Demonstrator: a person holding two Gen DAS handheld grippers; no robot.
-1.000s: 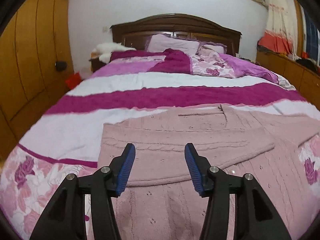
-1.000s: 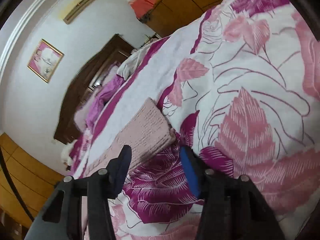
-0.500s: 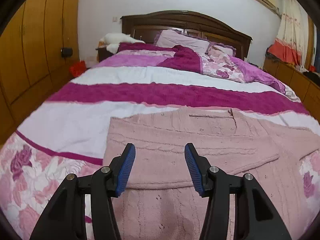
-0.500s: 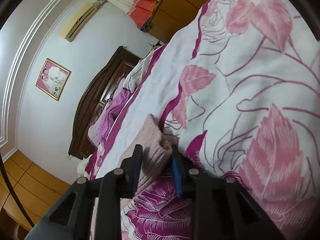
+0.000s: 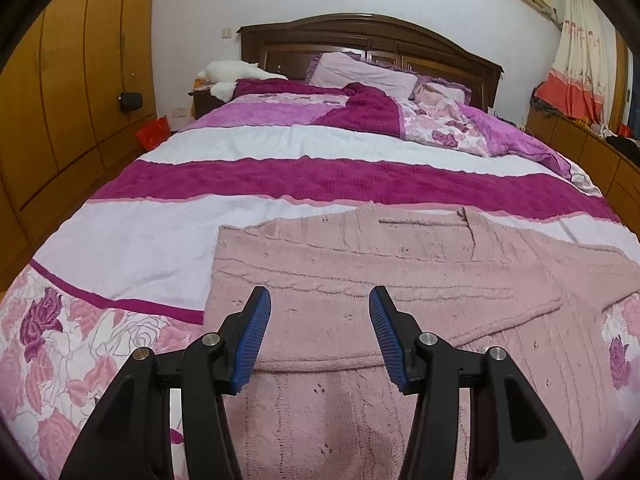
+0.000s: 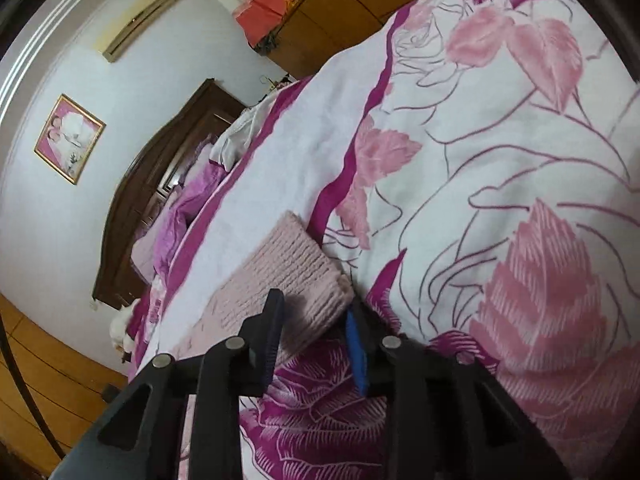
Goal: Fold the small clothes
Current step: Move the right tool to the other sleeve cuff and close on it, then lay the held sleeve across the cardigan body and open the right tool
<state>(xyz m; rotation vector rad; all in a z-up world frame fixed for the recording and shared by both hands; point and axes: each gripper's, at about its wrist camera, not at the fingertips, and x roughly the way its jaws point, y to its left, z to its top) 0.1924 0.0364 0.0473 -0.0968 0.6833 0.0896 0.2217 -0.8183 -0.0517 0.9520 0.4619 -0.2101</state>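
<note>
A pink knitted sweater point(image 5: 384, 276) lies flat on the bed, its left sleeve folded across the body and its right sleeve stretched out to the right. My left gripper point(image 5: 320, 332) is open and empty, just above the sweater's lower middle. In the right wrist view the ribbed sleeve cuff point(image 6: 298, 268) lies on the flowered cover. My right gripper point(image 6: 314, 338) sits at the cuff's end, its fingers partly apart around the cuff edge. I cannot tell whether they grip it.
The bed cover point(image 5: 120, 248) has white, magenta and flowered bands. Pillows and a crumpled quilt point(image 5: 400, 112) lie by the dark headboard point(image 5: 368, 40). Wooden wardrobes point(image 5: 60, 92) stand on the left and a low cabinet point(image 5: 592, 148) on the right.
The right gripper closed in on the sleeve cuff half a second ago and its fingers now stand wider apart again. The left gripper has drawn back slightly, staying open.
</note>
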